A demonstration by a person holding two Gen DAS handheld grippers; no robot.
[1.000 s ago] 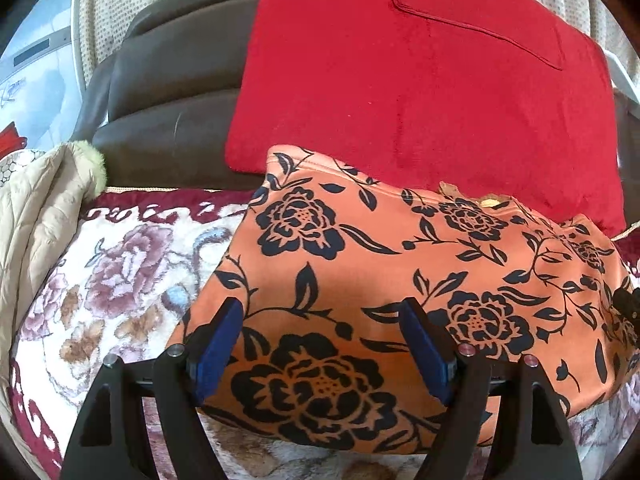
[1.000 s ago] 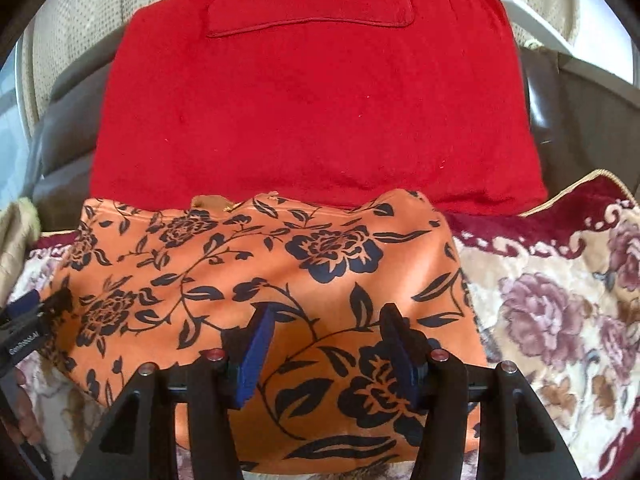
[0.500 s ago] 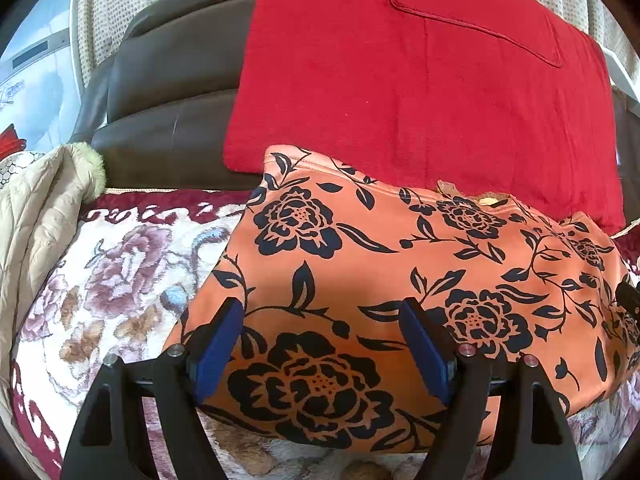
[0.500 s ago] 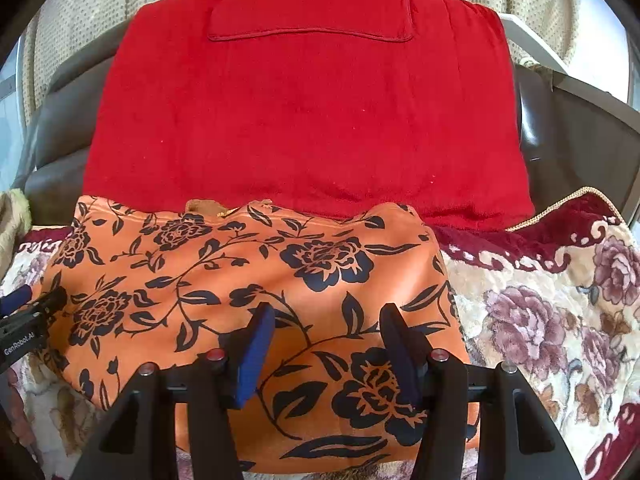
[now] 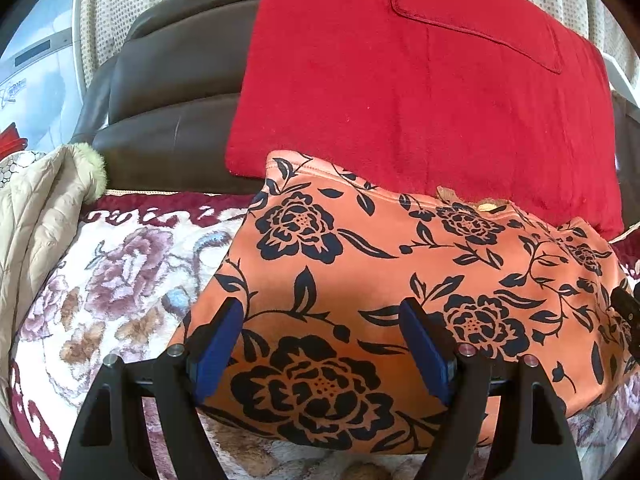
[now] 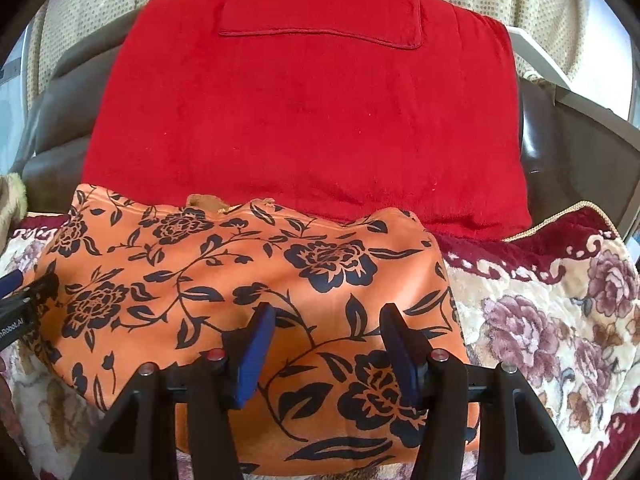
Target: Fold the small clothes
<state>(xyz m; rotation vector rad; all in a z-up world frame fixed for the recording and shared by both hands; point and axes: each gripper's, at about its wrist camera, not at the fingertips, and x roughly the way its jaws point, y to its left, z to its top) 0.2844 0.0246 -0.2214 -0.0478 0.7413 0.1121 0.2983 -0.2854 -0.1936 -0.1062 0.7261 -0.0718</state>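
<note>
An orange garment with black flowers (image 5: 380, 280) lies folded flat on a floral blanket; it also shows in the right wrist view (image 6: 248, 292). My left gripper (image 5: 320, 328) is open and empty over the garment's near left part. My right gripper (image 6: 326, 332) is open and empty over its near right part. The left gripper's tip shows at the left edge of the right wrist view (image 6: 16, 304). The right gripper's tip shows at the right edge of the left wrist view (image 5: 626, 308).
A red cushion (image 5: 420, 92) leans on a dark leather sofa back (image 5: 172, 92) right behind the garment. A beige quilted coat (image 5: 36, 208) lies at the left. The floral blanket (image 6: 552, 312) spreads to the right and also to the left (image 5: 112, 280).
Both grippers have drawn back a little from the garment and tilted slightly up, still open. The garment has not moved.
</note>
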